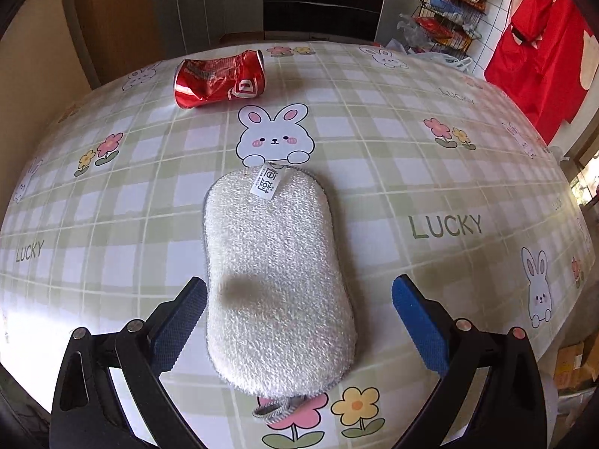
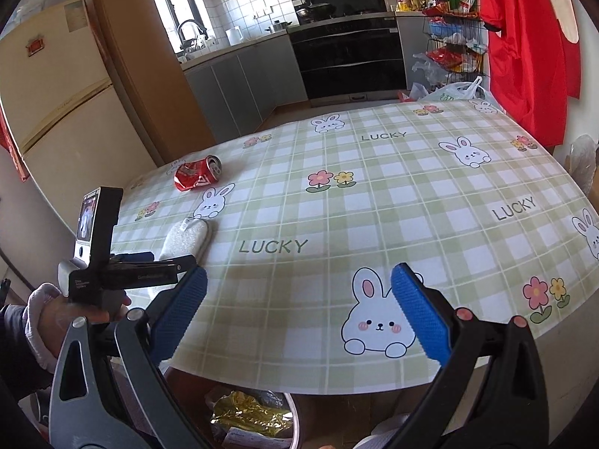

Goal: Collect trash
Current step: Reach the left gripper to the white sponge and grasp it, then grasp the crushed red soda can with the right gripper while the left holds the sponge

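On table: one crushed red can (image 1: pixel 220 78), one white sponge (image 1: pixel 279 280). Grippers: two, left gripper (image 1: pixel 299 321) and right gripper (image 2: pixel 299 318).

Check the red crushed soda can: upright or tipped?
Tipped. The red crushed soda can lies on its side on the checked bunny tablecloth, with its round top end facing sideways. Nothing touches it.

A green-checked tablecloth (image 2: pixel 337 202) with rabbits, flowers and "LUCKY" covers the table. Behind it stand a cream fridge (image 2: pixel 56 112), grey cabinets (image 2: pixel 243 82), a black oven (image 2: pixel 348 63), a wire rack (image 2: pixel 453 45) and a hanging red apron (image 2: pixel 524 56).
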The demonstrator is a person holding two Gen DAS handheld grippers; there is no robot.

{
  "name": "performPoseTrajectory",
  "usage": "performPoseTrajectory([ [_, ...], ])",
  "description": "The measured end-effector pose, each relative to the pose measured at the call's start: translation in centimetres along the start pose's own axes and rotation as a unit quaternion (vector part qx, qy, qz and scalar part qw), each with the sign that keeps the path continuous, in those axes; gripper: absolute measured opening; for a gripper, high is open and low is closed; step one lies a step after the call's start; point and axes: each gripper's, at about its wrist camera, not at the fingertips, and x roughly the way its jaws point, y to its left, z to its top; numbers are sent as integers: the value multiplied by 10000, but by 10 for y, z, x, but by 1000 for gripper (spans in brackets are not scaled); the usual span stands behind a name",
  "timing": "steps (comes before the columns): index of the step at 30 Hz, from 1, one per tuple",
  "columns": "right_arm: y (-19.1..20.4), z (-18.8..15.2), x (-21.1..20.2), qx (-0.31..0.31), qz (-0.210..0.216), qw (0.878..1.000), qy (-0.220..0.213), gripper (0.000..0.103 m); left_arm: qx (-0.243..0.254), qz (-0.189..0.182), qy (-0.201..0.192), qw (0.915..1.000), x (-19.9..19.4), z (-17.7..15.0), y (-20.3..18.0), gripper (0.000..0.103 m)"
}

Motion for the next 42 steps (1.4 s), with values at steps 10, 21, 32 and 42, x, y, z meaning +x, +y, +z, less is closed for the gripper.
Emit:
performPoseTrajectory([
  [10, 8, 0, 28, -150, 57, 9995, 264, 97, -34, -19, 99, 9999, 18, 3, 9, 97],
  [21, 43, 16, 51, -619, 158, 9970, 438, 97, -53, -287, -227, 9993, 7, -1, 27, 81],
  [32, 94, 53, 88, -1153, 554, 9906, 475, 97, -1161, -710, -929, 9863, -36, -17, 109, 80],
  [42, 149, 119, 206, -1463, 708, 9839, 740, 76, -1989, -362, -1681, 9648, -80, -38, 185, 80],
])
